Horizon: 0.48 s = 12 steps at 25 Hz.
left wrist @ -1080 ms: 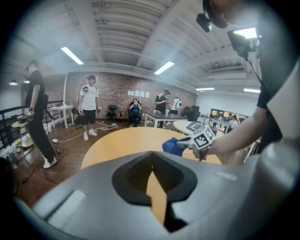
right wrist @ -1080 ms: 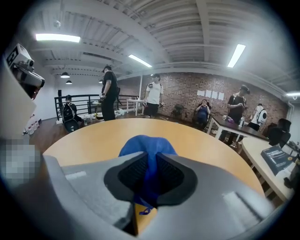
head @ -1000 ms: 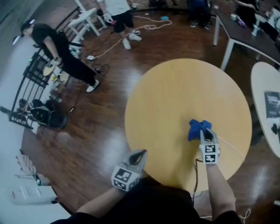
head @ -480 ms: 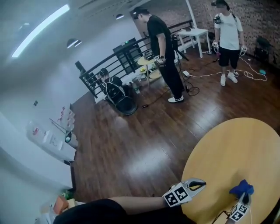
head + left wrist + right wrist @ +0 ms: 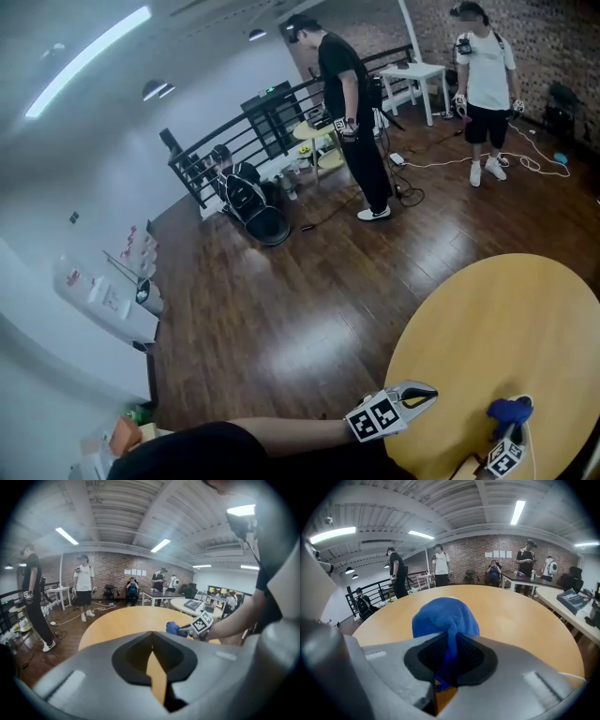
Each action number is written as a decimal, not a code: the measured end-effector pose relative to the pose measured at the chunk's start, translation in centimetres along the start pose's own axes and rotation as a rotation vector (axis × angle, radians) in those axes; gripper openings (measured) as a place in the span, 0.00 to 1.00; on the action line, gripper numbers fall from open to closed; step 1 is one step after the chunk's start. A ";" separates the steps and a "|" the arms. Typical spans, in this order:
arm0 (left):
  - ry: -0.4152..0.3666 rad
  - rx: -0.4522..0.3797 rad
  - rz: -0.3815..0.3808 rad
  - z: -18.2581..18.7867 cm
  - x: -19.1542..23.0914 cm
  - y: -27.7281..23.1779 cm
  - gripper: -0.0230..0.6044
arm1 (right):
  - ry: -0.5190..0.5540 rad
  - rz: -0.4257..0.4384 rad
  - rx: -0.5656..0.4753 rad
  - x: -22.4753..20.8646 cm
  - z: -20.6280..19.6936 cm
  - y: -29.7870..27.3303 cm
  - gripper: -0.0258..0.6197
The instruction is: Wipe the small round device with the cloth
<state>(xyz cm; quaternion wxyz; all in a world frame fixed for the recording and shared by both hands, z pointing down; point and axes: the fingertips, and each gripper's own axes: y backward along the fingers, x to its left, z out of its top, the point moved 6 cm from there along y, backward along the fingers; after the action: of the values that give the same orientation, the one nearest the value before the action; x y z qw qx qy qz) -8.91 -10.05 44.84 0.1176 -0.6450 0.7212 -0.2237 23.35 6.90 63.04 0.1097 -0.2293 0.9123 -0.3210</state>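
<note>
At the near edge of the round surface, my right claw is clamped on the blue cloth, which bunches into a ball ahead of the jaws, low over the wood; I cannot confirm contact. My left claw is closed with nothing in it, poised over the rim near the right one. Finding: the device appears in no view; it may lie behind the cloth ball, but I cannot verify this. Judgement: wiping is not yet under way. Recommendation: locate the device first, as the head view now takes in mostly floor. Then press the cloth ball onto the device and rub lightly, keeping the hard jaw tips off it. A small round item will likely slide, so the left claw should brace it. Risk: the pinch holds only a narrow fold, which hard rubbing could pull free.
</note>
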 end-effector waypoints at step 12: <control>-0.002 -0.008 -0.001 0.0 0.4 0.2 0.04 | 0.104 -0.094 -0.272 0.3 5.7 3.9 0.13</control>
<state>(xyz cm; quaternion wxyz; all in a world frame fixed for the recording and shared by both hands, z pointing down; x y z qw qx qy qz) -9.12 -10.41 44.83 0.1158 -0.6460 0.7216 -0.2202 23.75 6.44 56.12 0.0149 -0.2675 0.9401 -0.2107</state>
